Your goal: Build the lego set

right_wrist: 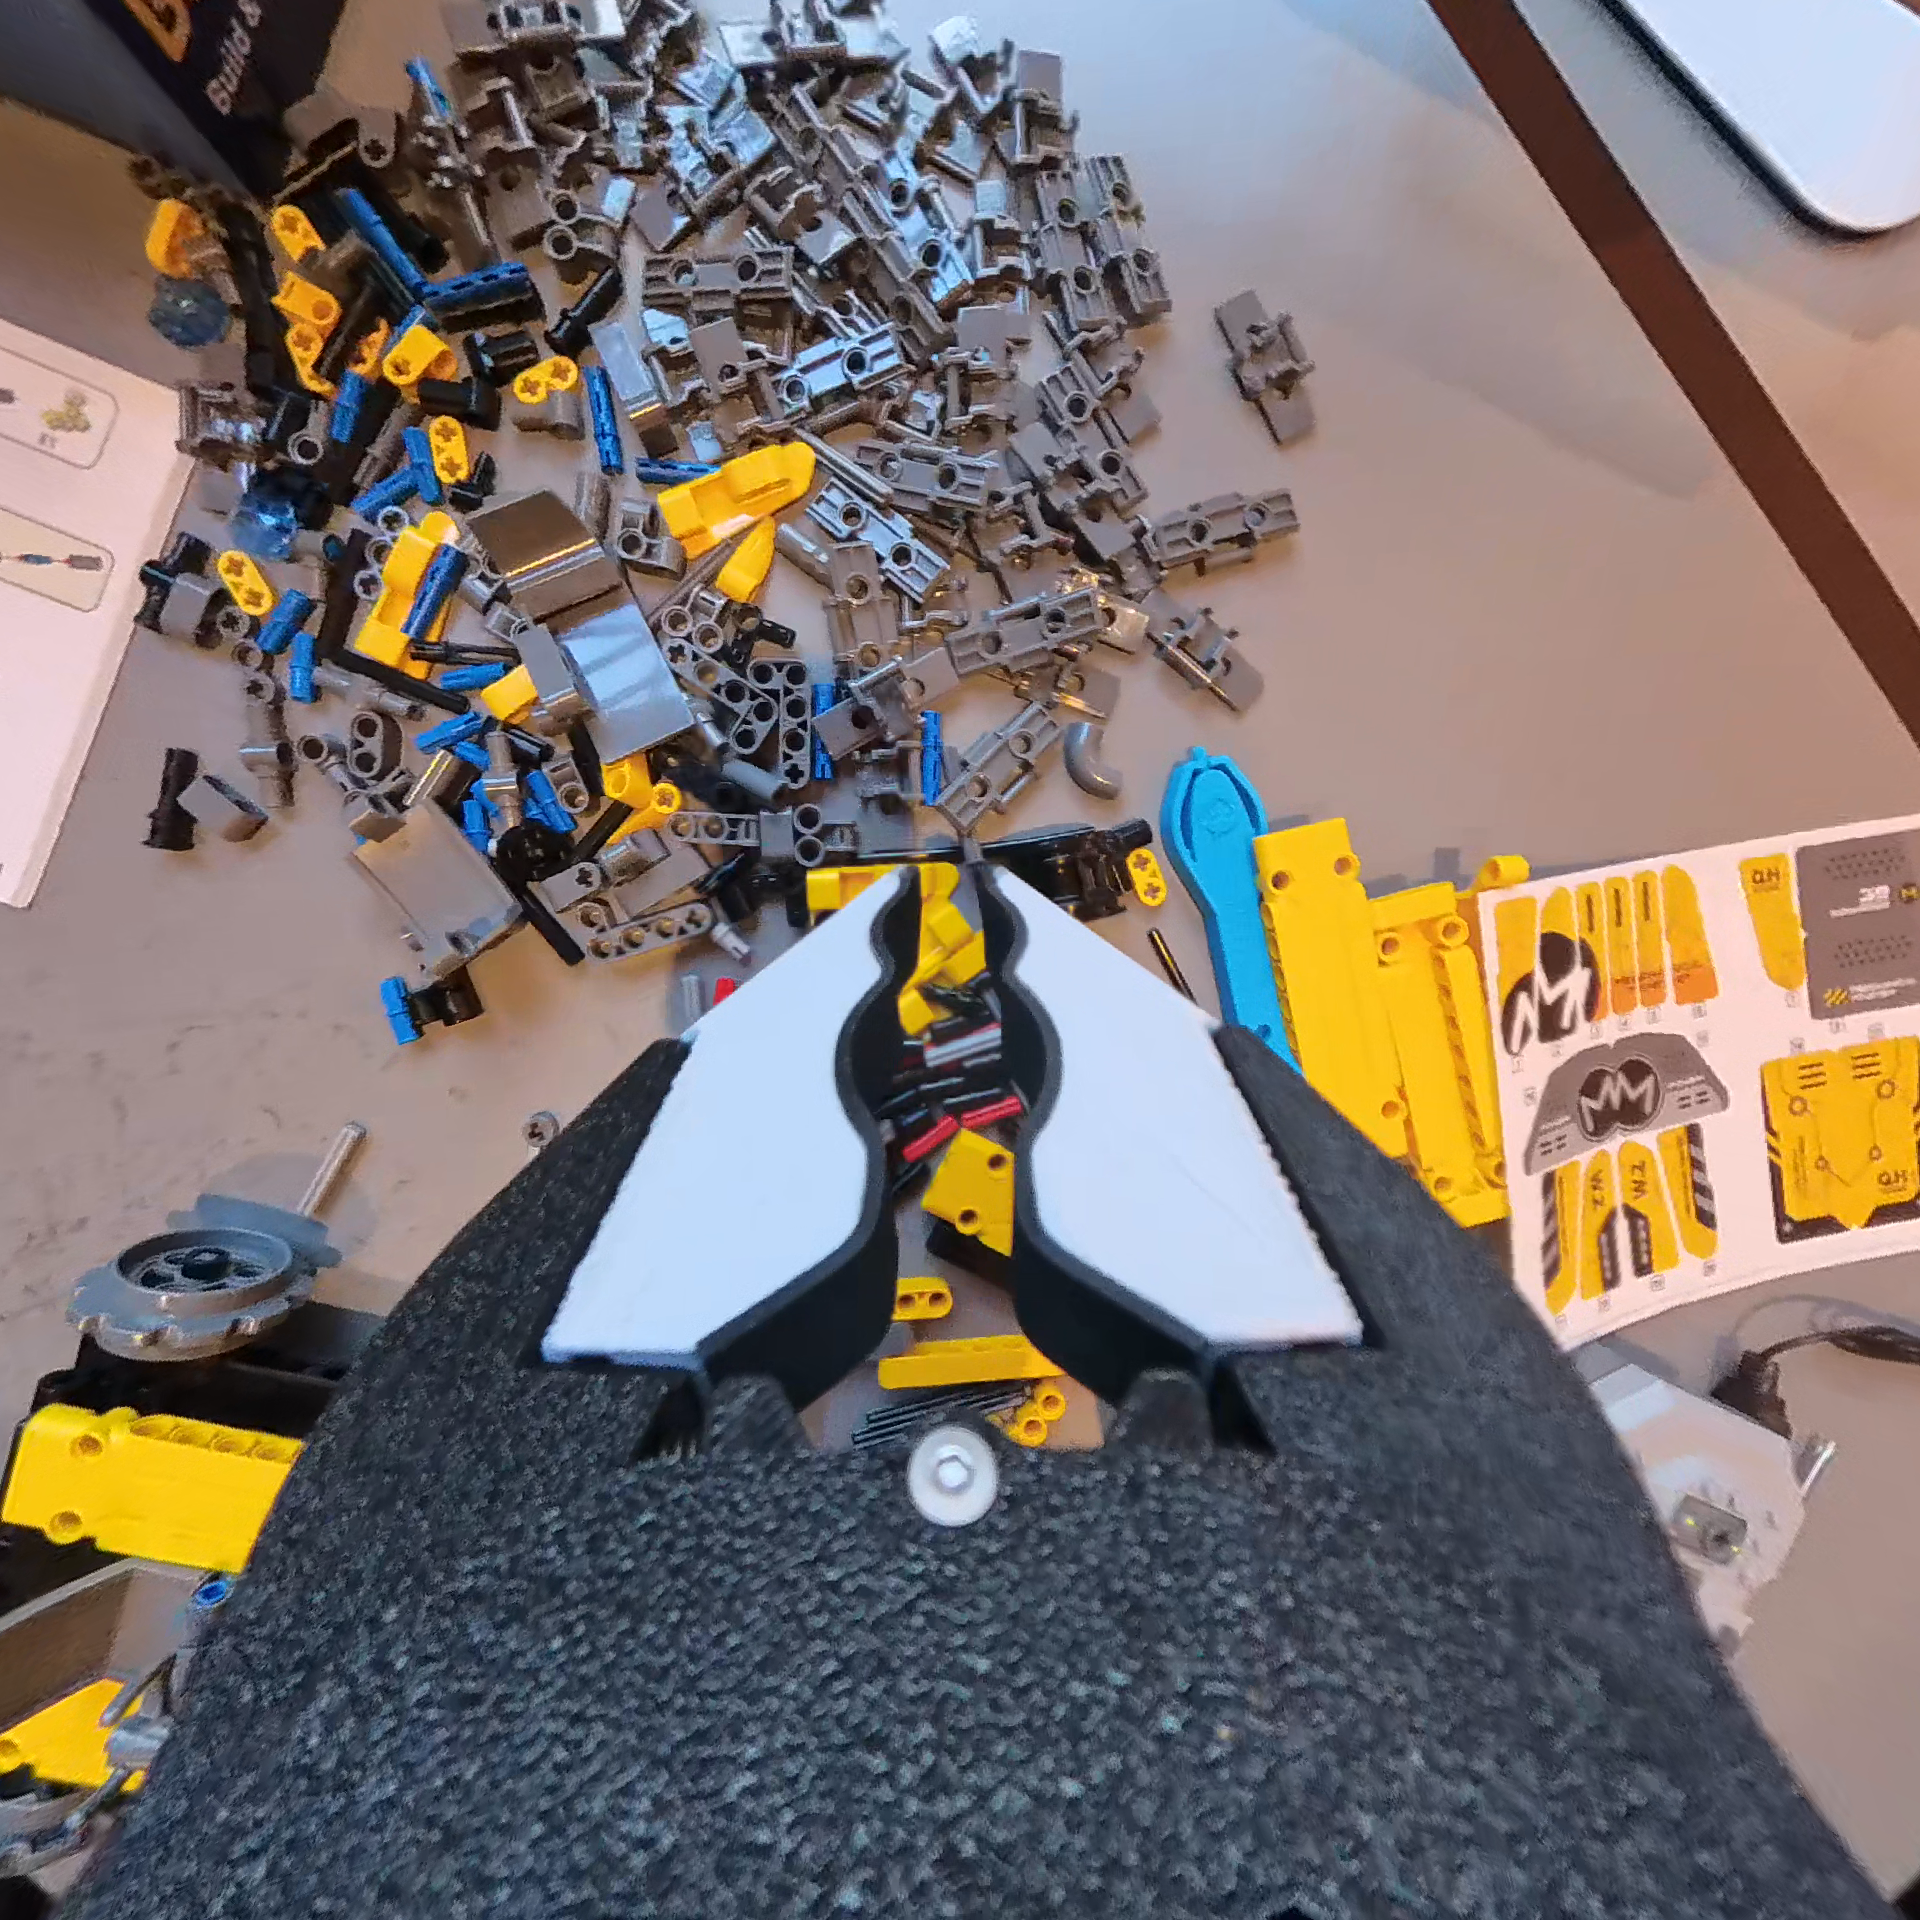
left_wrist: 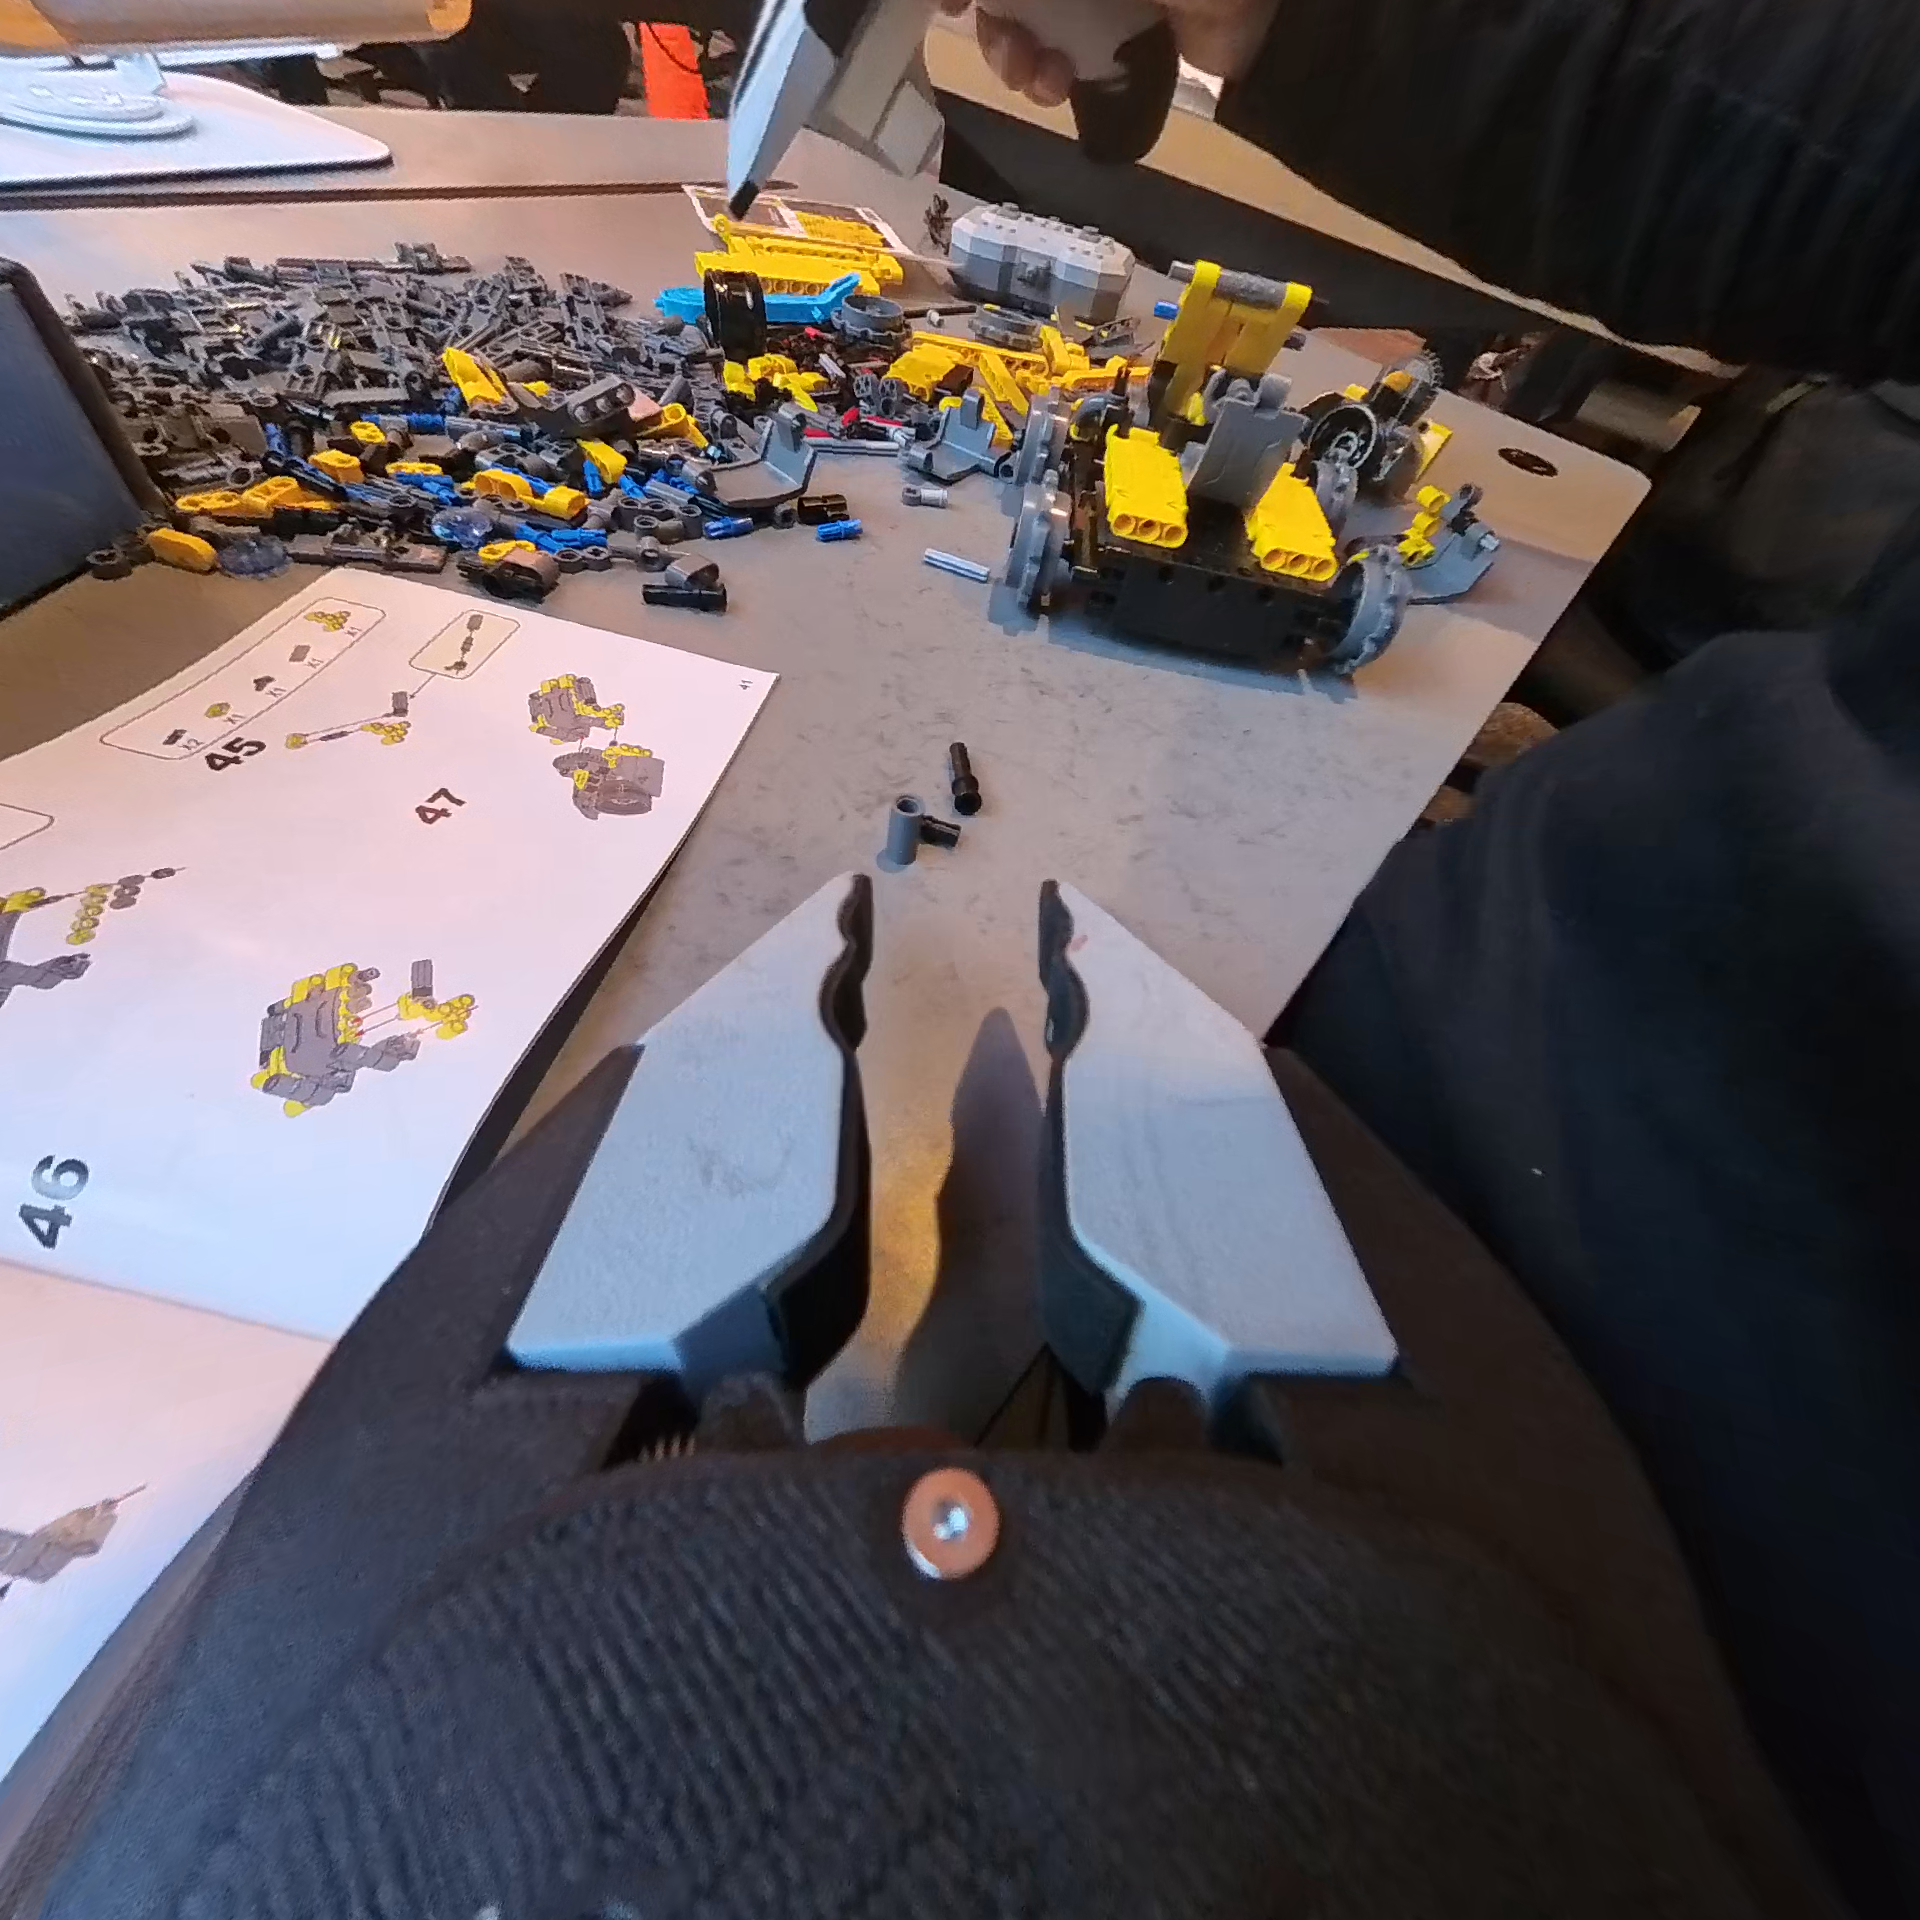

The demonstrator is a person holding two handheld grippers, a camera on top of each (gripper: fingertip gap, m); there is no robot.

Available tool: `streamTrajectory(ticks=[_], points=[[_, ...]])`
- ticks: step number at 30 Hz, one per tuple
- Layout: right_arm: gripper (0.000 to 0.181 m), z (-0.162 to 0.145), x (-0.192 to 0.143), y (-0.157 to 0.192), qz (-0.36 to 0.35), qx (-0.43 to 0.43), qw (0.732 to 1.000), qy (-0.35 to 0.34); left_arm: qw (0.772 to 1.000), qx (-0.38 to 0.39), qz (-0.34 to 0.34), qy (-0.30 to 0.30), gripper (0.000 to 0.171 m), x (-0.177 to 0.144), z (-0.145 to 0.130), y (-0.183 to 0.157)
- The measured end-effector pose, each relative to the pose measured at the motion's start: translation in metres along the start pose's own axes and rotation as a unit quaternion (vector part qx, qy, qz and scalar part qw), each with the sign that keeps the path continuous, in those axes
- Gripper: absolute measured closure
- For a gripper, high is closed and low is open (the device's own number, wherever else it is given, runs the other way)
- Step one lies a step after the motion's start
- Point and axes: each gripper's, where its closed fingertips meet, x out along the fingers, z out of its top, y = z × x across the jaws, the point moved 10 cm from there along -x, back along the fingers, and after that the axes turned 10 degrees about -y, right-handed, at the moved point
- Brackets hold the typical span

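Left gripper [left_wrist: 954, 894] hangs low over the grey table [left_wrist: 1143, 748] with its fingers spread apart and nothing between them. Just ahead of its tips lie two small loose parts: a grey connector [left_wrist: 912, 828] and a black pin [left_wrist: 963, 777], close to each other and apart from the fingers. Bare tabletop runs around them, from the manual [left_wrist: 343, 935] on the left to the table's rounded near edge on the right, where a person's dark clothing begins. The manual's corner reaches close to the left finger. Farther on stands a yellow-and-black model [left_wrist: 1205, 520], near the right edge, with a light grey pin [left_wrist: 956, 562] loose in front of it. A wide heap of parts [left_wrist: 416, 416] fills the far left. Right gripper [right_wrist: 943, 878] hovers above that heap's near margin; in the left wrist view it shows [left_wrist: 743, 197] high at the far side, held by a hand [left_wrist: 1039, 42]. Its fingers are nearly together at the tips, with only a narrow slit between; I cannot tell whether they pinch anything. Seen through the gap are yellow, black and red pieces lying below. To its right lie a blue tool [right_wrist: 1226, 894], yellow beams [right_wrist: 1340, 997] and a sticker sheet [right_wrist: 1704, 1060]. Beyond the heap open table stretches to a dark seam [right_wrist: 1704, 343] running diagonally.
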Motion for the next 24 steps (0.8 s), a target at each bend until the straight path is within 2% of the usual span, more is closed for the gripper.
streamTrajectory(ticks=[6, 13, 21, 23, 24], points=[[0.171, 0.001, -0.010, -0.010, -0.009, 0.015, 1.000, -0.013, 1.000, -0.004, -0.001, -0.003, 0.143, 0.000, 0.000, 0.000], [0.162, -0.014, -0.022, -0.006, 0.059, 0.010, 0.998, 0.028, 1.000, -0.019, -0.011, -0.007, 0.145, 0.000, 0.001, 0.002], [0.167, -0.004, -0.019, 0.013, 0.101, -0.017, 0.994, 0.022, 1.000, -0.006, -0.006, -0.007, 0.143, 0.000, 0.000, 0.000], [0.160, -0.002, -0.015, 0.018, 0.101, -0.028, 0.994, 0.019, 1.000, -0.004, -0.006, -0.006, 0.143, 0.000, 0.000, 0.000], [0.150, 0.000, -0.011, 0.021, 0.102, -0.031, 0.994, 0.019, 1.000, -0.003, -0.005, -0.006, 0.143, 0.000, 0.000, 0.000]])
